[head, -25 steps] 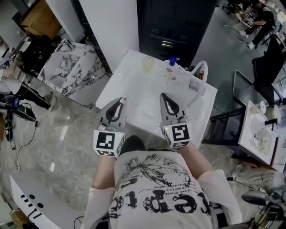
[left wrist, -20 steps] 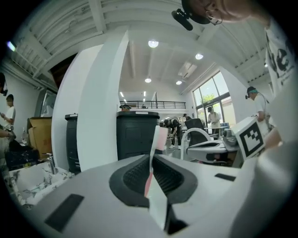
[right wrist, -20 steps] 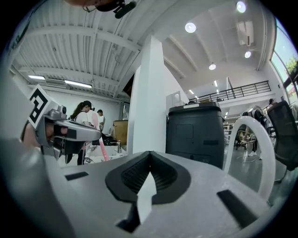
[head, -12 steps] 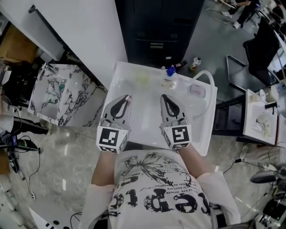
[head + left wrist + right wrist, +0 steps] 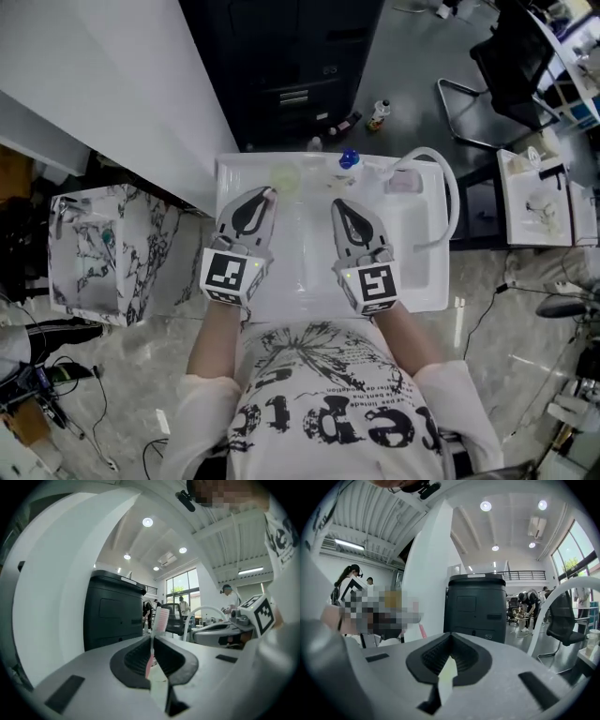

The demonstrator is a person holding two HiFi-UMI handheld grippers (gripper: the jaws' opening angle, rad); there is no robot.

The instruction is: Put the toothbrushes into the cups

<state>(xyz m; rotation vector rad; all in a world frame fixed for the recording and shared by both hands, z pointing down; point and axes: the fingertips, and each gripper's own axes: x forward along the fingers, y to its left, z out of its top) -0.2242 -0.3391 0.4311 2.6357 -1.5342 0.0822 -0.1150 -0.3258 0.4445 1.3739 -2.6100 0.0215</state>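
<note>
My left gripper (image 5: 267, 195) is shut on a pink toothbrush (image 5: 160, 619), which stands upright between its jaws with the bristle head on top. In the head view that gripper's tips sit just beside a pale yellow-green cup (image 5: 286, 177) at the back of the white washbasin top (image 5: 422, 281). A blue-topped cup or bottle (image 5: 349, 159) stands further right along the back edge. My right gripper (image 5: 339, 203) hovers over the basin with its jaws together and nothing between them. In the right gripper view, the jaws (image 5: 450, 637) meet, and the toothbrush's pink handle (image 5: 422, 631) shows at left.
A white curved faucet pipe (image 5: 450, 202) arches over the basin's right side, near a small pinkish dish (image 5: 403, 183). A dark cabinet (image 5: 281, 66) stands behind. A marble-patterned block (image 5: 103, 244) is at left; a second white stand (image 5: 544, 202) and a black chair (image 5: 516, 66) are at right.
Both grippers have moved forward over the basin towards its back edge. The left one, still holding the toothbrush, has come up beside the pale cup. The head view has swung round.
</note>
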